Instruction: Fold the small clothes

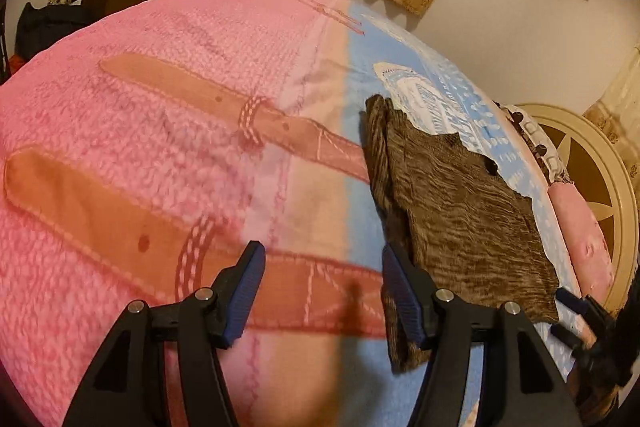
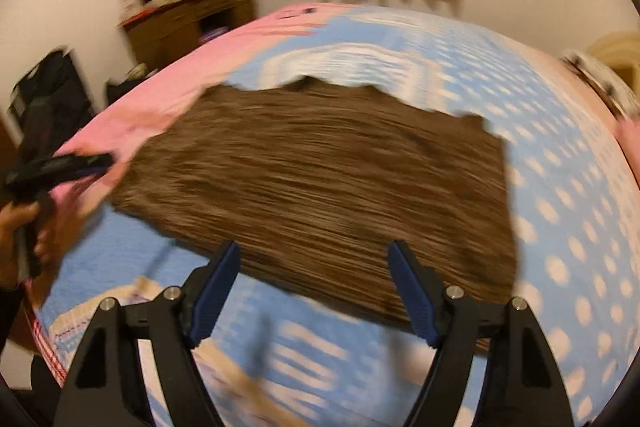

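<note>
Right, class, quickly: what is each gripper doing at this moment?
Left gripper: open, holding nothing, beside the brown cloth.
Right gripper: open, holding nothing, above the cloth's near edge.

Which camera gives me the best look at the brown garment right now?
The left wrist view: the brown garment is sharp there, lying flat on the blanket, though skewed to the right. The right wrist view shows it centred and whole, but motion-blurred.

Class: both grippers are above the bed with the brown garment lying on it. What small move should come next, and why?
Probably lower the right gripper onto the near edge of the brown garment and close on it. The garment lies flat on the blanket, both sets of jaws stand open and hold nothing, and that edge sits right under the right gripper, while the left gripper hangs beside the cloth.
</note>
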### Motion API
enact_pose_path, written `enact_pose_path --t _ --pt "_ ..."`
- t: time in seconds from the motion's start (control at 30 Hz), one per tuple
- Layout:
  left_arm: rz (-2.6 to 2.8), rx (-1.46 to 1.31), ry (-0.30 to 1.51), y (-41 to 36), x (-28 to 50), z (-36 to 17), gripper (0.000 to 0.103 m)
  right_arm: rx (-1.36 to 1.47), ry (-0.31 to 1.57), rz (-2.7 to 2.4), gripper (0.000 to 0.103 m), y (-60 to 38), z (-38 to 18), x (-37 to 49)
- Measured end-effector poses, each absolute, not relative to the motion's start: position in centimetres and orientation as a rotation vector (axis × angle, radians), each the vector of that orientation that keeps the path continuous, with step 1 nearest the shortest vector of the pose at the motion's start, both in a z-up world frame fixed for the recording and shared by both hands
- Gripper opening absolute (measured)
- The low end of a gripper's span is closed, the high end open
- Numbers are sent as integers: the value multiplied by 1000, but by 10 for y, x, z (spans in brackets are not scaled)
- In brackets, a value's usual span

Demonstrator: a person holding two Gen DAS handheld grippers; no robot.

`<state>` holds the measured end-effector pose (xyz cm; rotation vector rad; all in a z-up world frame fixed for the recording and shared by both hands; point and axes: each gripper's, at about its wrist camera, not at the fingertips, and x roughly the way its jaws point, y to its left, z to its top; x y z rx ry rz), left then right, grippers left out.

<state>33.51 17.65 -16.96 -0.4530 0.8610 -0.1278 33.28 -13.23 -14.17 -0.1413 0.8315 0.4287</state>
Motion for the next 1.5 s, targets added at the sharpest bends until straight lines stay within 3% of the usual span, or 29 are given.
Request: enact_pose_path --t 0.33,0.63,0.8,0.93,1.0,1.1,1.23,1.5 --pt "-96 -372 901 179 340 -164 62 -431 738 667 78 25 -168 315" --pt "-108 -317 902 175 344 -166 66 -519 685 639 73 67 -190 310" --pt "-116 -294 910 173 348 -166 67 -496 716 605 53 68 -196 321" --pt "-173 -316 921 170 360 -163 67 -464 725 606 49 68 -201 320" --pt "-239 -366 924 169 370 -163 67 -464 720 613 36 69 -201 318" --pt "-293 -407 925 166 388 -161 67 -474 708 615 26 72 -202 315" --pt "-389 -469 921 161 421 -159 67 -459 709 619 20 72 -202 315" --pt "-441 -420 951 135 464 -166 67 -436 708 627 18 70 -202 313"
